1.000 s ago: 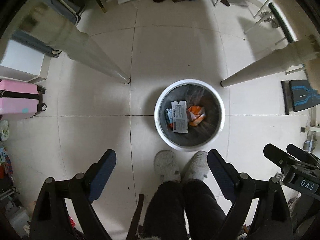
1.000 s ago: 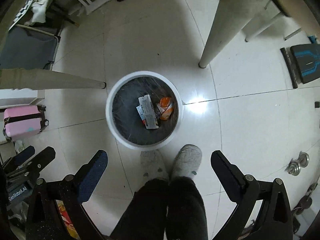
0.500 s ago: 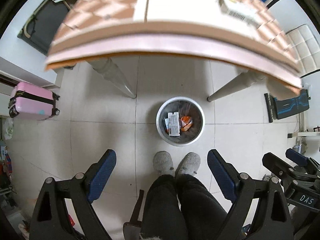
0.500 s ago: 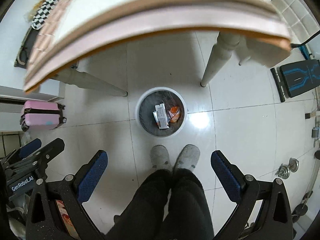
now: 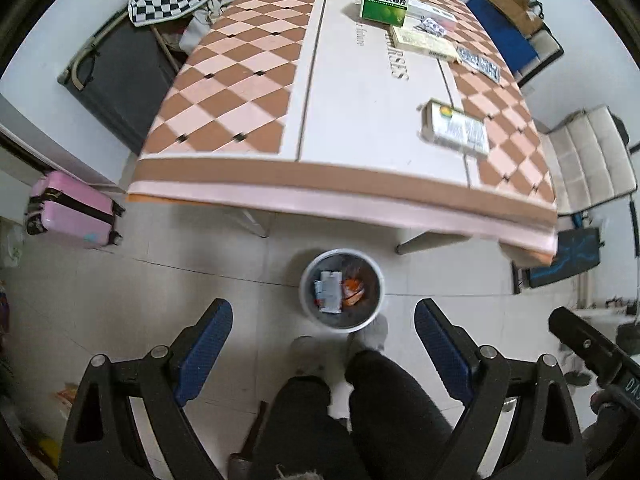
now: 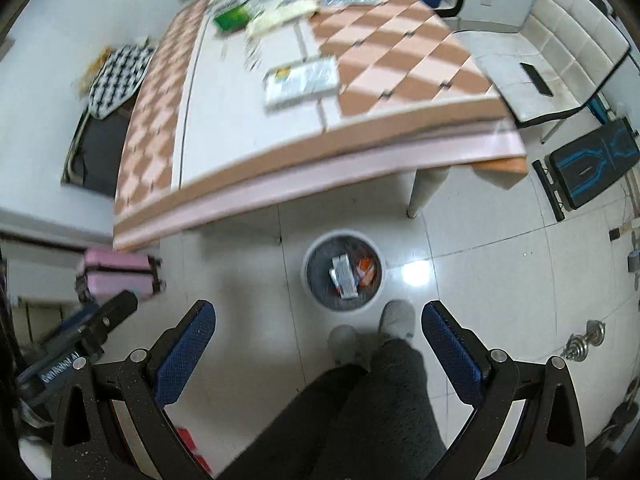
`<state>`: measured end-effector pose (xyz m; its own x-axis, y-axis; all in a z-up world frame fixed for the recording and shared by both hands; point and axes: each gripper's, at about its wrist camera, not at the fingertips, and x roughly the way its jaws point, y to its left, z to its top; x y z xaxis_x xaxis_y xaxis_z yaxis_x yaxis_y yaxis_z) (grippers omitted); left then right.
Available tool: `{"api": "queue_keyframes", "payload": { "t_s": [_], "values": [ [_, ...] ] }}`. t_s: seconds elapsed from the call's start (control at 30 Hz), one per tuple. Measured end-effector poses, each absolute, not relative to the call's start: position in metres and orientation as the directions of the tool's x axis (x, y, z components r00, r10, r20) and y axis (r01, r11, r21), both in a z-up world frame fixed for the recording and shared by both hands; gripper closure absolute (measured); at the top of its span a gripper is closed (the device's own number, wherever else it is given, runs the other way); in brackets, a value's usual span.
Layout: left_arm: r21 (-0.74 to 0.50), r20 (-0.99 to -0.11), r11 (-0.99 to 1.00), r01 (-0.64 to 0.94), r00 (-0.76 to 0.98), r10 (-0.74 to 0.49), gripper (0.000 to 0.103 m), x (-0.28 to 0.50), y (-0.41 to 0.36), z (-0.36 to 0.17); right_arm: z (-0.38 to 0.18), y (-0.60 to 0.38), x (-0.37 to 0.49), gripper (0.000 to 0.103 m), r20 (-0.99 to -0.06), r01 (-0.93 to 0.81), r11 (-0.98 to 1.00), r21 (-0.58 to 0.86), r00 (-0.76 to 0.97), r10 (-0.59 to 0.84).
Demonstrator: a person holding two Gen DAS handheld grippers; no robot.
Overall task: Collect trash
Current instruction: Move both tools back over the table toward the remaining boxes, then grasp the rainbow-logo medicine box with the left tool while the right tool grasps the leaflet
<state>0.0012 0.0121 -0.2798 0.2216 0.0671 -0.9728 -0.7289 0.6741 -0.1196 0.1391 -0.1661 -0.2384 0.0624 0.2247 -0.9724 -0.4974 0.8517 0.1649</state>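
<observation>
Blurring tabletop boxes (image 6: 301, 80), bin (image 6: 343, 276) contents indistinct

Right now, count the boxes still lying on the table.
3, possibly more hidden at the far end: a green box farthest away, a cream box beside it, and a pale box nearest the table edge.

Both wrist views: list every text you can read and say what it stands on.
"999" and "感冒灵颗粒": green box on the table.
"GenRobot.AI": left gripper's body, seen in the right wrist view.
"DAS", cut off at the frame edge: right gripper's body, seen in the left wrist view.
Large grey lettering on the tablecloth: too distorted to read.
White box, yellow box, trash in the bin: print too small.
</observation>
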Motion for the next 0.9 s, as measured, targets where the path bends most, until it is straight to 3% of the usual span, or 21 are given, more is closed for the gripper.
{"api": "queue_keyframes", "payload": {
  "t_s": [0.23,0.47,0.73,0.9],
  "values": [
    [-0.152,-0.975,0.621,-0.769,0.22,0.033,0.01,0.084,0.036,-0.286,-0.231,-0.148,0.238,0.0,-0.972,-0.474,0.875,0.102,0.14,0.189],
    [-0.157,-0.986,0.497,-0.853,0.167,-0.025,0.01,0.169,0.053,-0.316,-0.263,-0.11,0.36,0.0,-0.982,-0.54,0.839,0.064,0.114,0.148],
    [-0.272,-0.933,0.072,-0.96,0.244,-0.265,0.011,0.212,0.063,-0.379,-0.296,-0.037,0.472,0.0,-0.994,-0.702,0.712,0.014,0.065,0.083],
    [-0.281,-0.903,-0.206,-0.937,0.331,-0.273,0.011,0.217,0.071,-0.4,-0.308,0.007,0.511,0.0,-0.997,-0.767,0.642,-0.018,0.064,0.049]
  ]
}}
